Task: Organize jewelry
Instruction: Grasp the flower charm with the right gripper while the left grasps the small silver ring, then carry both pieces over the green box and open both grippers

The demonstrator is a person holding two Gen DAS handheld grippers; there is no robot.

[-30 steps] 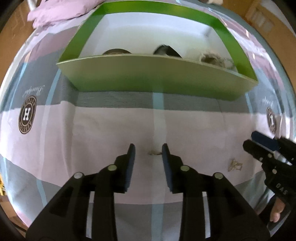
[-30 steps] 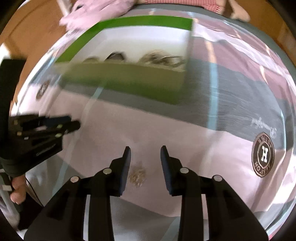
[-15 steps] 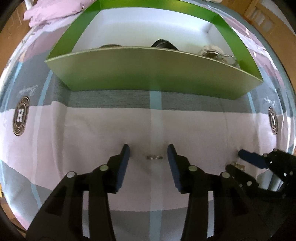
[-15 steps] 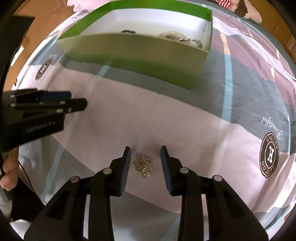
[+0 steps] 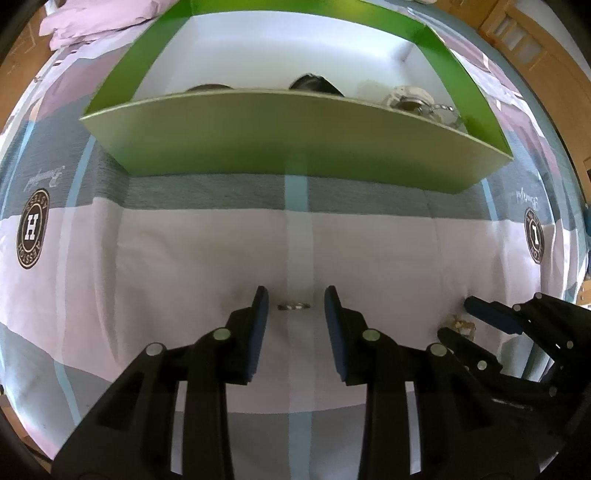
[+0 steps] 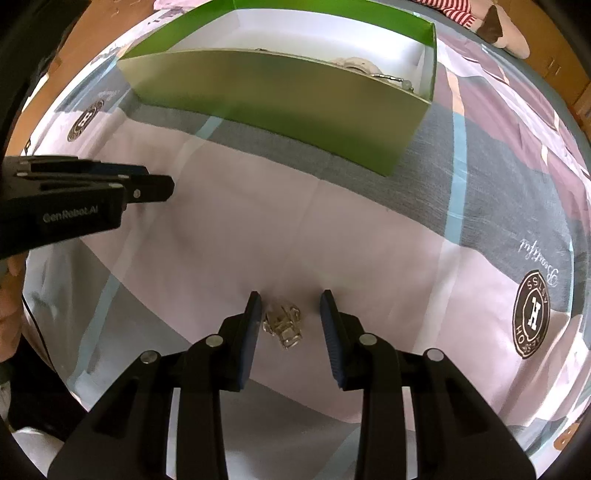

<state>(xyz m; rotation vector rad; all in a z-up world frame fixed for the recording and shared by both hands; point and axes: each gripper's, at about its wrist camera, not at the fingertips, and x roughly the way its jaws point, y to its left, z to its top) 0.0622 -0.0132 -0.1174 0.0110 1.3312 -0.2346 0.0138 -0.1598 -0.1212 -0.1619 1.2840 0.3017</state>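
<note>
Since half a second ago my left gripper [image 5: 295, 306] has narrowed its jaws, having first widened them; the ring [image 5: 294, 305] lay between them then and lies there now, untouched. My right gripper [image 6: 290, 308] has sunk closer to the bedsheet [image 5: 184, 258], jaw gap unchanged, and the chain cluster [image 6: 282, 323] now sits deeper between its pads.

Surroundings: a green box [image 5: 295, 147] with a white interior stands at the far side of the sheet, its near wall upright and facing me. Over that wall I see the tops of three items inside: a dark one at left, a black one at centre, a pale one with a beaded chain [image 5: 439, 108] at right. The wall hides their lower parts, so I cannot identify them with confidence. Round brown logo prints [image 5: 32, 229] mark the sheet at both sides. A pink pillow [image 5: 92, 18] lies at far left. The box wall stands between both grippers and the box floor.

Position of items: the ring lies flat on the pale stripe, midway between my left jaws, which stand apart and clear of it on both sides. The chain cluster lies between my right jaws, just beside the left pad, well clear of the right one; these jaws also stand apart, gripping nothing.
</note>
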